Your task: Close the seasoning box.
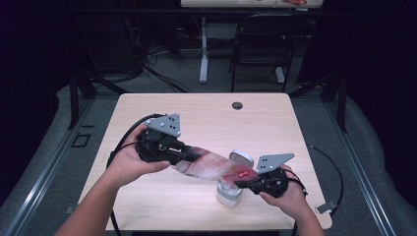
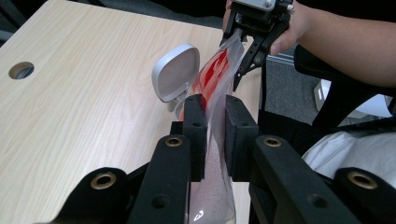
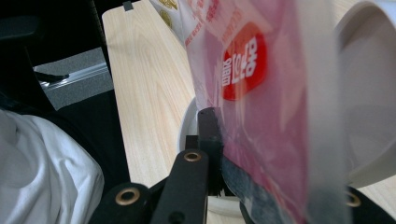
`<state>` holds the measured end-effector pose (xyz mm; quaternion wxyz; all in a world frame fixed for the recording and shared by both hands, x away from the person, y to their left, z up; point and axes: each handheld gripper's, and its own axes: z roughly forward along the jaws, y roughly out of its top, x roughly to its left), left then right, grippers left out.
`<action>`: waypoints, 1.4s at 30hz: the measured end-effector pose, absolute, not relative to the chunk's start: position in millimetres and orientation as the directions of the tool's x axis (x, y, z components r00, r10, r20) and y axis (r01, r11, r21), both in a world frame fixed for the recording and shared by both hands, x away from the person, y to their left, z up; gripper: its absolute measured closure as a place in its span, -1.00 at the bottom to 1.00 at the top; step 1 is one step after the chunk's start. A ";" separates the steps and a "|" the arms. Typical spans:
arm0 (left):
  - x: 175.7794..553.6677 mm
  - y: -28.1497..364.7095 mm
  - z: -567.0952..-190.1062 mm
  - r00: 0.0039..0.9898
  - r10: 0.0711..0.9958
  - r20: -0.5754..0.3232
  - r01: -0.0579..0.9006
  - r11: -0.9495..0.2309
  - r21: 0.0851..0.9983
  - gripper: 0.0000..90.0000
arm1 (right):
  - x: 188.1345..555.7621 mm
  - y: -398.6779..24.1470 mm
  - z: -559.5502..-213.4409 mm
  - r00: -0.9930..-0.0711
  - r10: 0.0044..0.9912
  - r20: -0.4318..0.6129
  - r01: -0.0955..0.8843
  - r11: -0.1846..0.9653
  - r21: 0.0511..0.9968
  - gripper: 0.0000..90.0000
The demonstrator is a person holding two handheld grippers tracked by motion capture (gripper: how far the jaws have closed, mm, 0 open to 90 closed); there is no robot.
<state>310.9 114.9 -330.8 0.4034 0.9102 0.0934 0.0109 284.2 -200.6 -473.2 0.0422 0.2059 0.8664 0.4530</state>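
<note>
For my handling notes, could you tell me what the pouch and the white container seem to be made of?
Pouch: thin glossy plastic film, part clear, part red print; it shines and creases. White container with open lid: probably matte moulded plastic, smooth with rounded edges.

overhead looks down; gripper views close; all share bag (image 1: 211,166).

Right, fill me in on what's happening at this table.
A person holds a clear plastic pouch with red print stretched between two hand-held grippers above a light wooden table. The left gripper is clamped on one end, its jaws pressing the film from both sides. The right gripper is shut on the other end, by the red label. Right below the pouch stands a white container with its hinged lid flipped open.
</note>
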 end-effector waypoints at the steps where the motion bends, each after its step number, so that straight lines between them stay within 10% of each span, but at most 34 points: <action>1: 310.8 115.3 -331.8 0.981 0.184 -0.060 0.168 -0.650 0.741 0.80 | 284.2 -200.7 -473.0 -0.912 0.394 0.114 0.318 0.503 0.804 1.00; 42: 314.1 170.9 -381.9 0.950 0.276 -0.150 0.279 -0.526 0.803 0.69 | 283.4 -192.8 -461.8 -0.908 0.410 0.082 0.285 0.465 0.838 1.00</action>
